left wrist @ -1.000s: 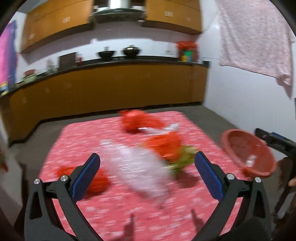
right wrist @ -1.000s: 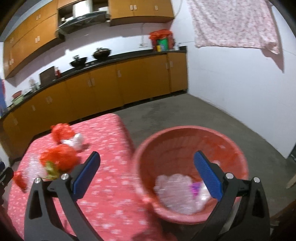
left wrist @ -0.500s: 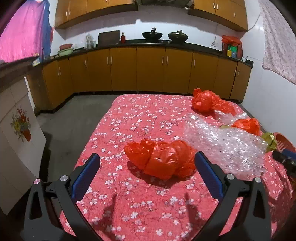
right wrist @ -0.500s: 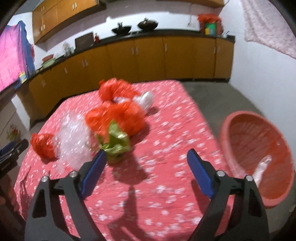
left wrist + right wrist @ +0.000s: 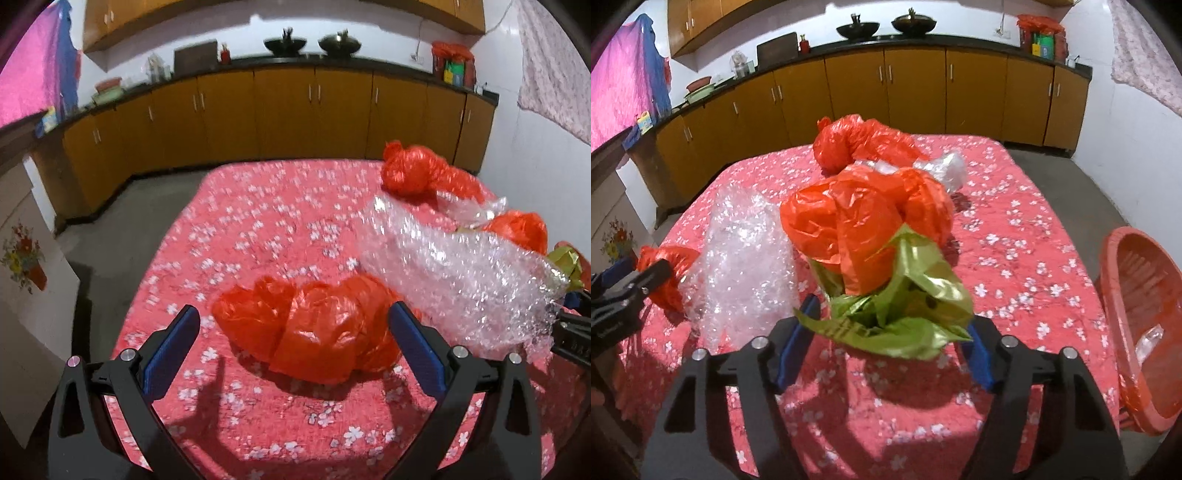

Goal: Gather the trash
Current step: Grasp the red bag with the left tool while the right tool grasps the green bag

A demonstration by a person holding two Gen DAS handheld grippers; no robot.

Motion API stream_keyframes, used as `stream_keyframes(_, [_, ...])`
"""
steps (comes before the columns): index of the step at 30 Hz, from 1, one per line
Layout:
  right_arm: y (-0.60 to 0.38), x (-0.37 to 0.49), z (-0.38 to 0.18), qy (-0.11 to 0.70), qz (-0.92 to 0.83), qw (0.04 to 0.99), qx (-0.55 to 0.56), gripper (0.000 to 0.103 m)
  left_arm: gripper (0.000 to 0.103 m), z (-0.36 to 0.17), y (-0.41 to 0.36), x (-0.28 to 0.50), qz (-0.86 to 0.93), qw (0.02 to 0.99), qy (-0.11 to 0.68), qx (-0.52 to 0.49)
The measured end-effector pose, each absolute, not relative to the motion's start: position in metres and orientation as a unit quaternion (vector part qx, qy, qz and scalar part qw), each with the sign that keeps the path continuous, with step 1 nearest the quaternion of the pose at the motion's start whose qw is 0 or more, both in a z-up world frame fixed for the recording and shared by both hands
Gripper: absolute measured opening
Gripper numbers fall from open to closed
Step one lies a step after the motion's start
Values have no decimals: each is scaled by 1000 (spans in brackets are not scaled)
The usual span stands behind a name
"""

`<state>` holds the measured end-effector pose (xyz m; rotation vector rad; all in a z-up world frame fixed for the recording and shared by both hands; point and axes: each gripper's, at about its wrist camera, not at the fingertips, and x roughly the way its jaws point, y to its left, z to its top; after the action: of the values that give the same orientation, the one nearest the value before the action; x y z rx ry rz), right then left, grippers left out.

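My left gripper [image 5: 293,341] is open, with a crumpled red plastic bag [image 5: 314,328] lying on the table between its fingers. Clear bubble wrap [image 5: 454,266] lies to its right. My right gripper [image 5: 886,345] has its fingers around a green-gold foil wrapper [image 5: 905,306]; they look open, touching or nearly touching it. A red bag [image 5: 864,225] lies just behind the wrapper, and another red bag [image 5: 860,140] sits farther back. The bubble wrap [image 5: 742,254] shows to the left. A red basket [image 5: 1141,306] holding clear plastic stands off the table's right edge.
The table has a red flowered cloth [image 5: 280,206]. Orange kitchen cabinets [image 5: 295,110] run along the back wall. A white panel with a flower picture [image 5: 26,258] stands to the left. The left gripper [image 5: 624,291] shows at the right wrist view's left edge.
Both grippers moved forward and down toward the table. The left one now straddles the red bag. The right one closed in on the green-gold wrapper and its fingers narrowed.
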<state>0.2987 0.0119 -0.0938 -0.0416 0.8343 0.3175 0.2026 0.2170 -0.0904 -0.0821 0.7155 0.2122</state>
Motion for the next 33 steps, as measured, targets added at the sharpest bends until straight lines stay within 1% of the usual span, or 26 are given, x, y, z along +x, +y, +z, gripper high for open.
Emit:
stream_keyframes(1, [12, 301, -95, 408, 156, 900, -18, 61, 101, -91, 219, 205, 98, 929, 353, -49])
stream_keyframes(4, [13, 306, -99, 418, 164, 893, -15, 51, 101, -95, 220, 209, 87, 926, 363, -60])
stream_keyframes(8, [15, 308, -102, 423, 174, 889, -16, 41, 101, -100, 219, 214, 73, 922, 376, -66])
stream_keyframes(9, [15, 308, -102, 424, 175, 889, -16, 40, 99, -100, 220, 215, 72, 922, 375, -68])
stream_keyframes(10, [15, 307, -102, 424, 177, 888, -17, 39, 97, -100, 220, 215, 71, 922, 375, -70])
stream_keyframes(11, [15, 306, -102, 424, 178, 888, -17, 38, 90, -100, 220, 215, 67, 922, 374, -73])
stream_keyframes(12, [15, 305, -102, 423, 179, 888, -17, 38, 87, -100, 220, 215, 63, 922, 374, -74])
stream_keyframes(13, [14, 304, -102, 423, 180, 888, -17, 37, 84, -100, 219, 215, 60, 923, 374, -73])
stream_keyframes(15, [13, 301, -102, 423, 181, 888, -18, 36, 73, -99, 217, 215, 55, 923, 375, -70])
stream_keyframes(18, [8, 297, -99, 422, 180, 889, -16, 36, 66, -98, 214, 212, 52, 924, 373, -65])
stream_keyframes(23, [-2, 289, -92, 416, 182, 891, -12, 35, 63, -93, 214, 205, 59, 926, 366, -70])
stream_keyframes(33, [-15, 263, -73, 401, 194, 895, -8, 31, 62, -64, 209, 186, 56, 938, 333, -76])
